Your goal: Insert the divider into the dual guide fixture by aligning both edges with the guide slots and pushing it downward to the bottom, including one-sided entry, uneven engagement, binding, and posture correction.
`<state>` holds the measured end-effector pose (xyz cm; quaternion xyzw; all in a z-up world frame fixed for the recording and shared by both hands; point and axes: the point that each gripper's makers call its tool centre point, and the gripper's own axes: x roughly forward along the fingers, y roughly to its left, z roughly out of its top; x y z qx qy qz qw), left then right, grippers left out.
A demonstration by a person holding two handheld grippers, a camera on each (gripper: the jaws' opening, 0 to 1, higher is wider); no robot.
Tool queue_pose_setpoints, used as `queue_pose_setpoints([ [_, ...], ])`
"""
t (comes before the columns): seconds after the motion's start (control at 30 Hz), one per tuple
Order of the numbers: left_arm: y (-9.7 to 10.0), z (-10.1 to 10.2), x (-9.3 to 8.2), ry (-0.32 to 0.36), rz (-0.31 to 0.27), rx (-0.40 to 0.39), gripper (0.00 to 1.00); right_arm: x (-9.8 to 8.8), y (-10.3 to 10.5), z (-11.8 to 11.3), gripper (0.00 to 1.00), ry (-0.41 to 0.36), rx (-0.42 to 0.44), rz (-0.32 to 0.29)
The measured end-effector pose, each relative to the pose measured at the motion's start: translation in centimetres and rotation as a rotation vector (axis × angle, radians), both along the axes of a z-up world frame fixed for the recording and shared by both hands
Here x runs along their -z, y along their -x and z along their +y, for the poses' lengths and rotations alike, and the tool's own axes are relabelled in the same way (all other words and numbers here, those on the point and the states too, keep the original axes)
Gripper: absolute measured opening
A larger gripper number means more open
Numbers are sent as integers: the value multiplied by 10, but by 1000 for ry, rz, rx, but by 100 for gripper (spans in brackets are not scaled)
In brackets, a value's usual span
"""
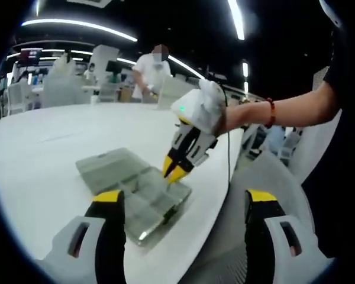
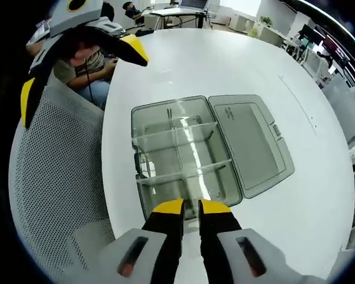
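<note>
Two dividers (image 2: 176, 131) already stand across the clear box (image 2: 183, 155) on the white bench (image 2: 225, 65), its lid (image 2: 251, 145) laid open beside it. The right tongs (image 2: 191, 207) are pinched nearly closed over the box's near wall, perhaps on a thin divider edge, though I cannot tell; the left tongs (image 1: 183, 198) hang released, well apart. Judging by this, insertion is under way, and next comes squaring both edges to the slots and pressing down evenly.

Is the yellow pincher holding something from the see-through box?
It cannot be told for sure. The right gripper has its jaws nearly together over the clear box, perhaps pinching a thin clear divider's top edge. The left gripper is open, holding nothing.
</note>
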<state>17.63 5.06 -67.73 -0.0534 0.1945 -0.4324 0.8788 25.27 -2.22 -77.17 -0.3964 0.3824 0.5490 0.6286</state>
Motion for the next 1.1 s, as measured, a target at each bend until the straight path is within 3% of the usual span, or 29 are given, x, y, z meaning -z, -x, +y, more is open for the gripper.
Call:
queue_pose_setpoints([
  [0.3,10,-6,-4,-21,-6,11,82,-10,3,3,10,-89,79,-36],
  [0.63,16,-15,-6,-38,0,24,82,-24,0,-7,13,-214,230,-85],
  [0.7,15,-16,-6,-44,-4,23,82,-26,4,-10,13,-244,259,-66],
  [1.1,22,-27,-7,-57,-2,51,82,-32,0,-32,18,-305,388,-123],
])
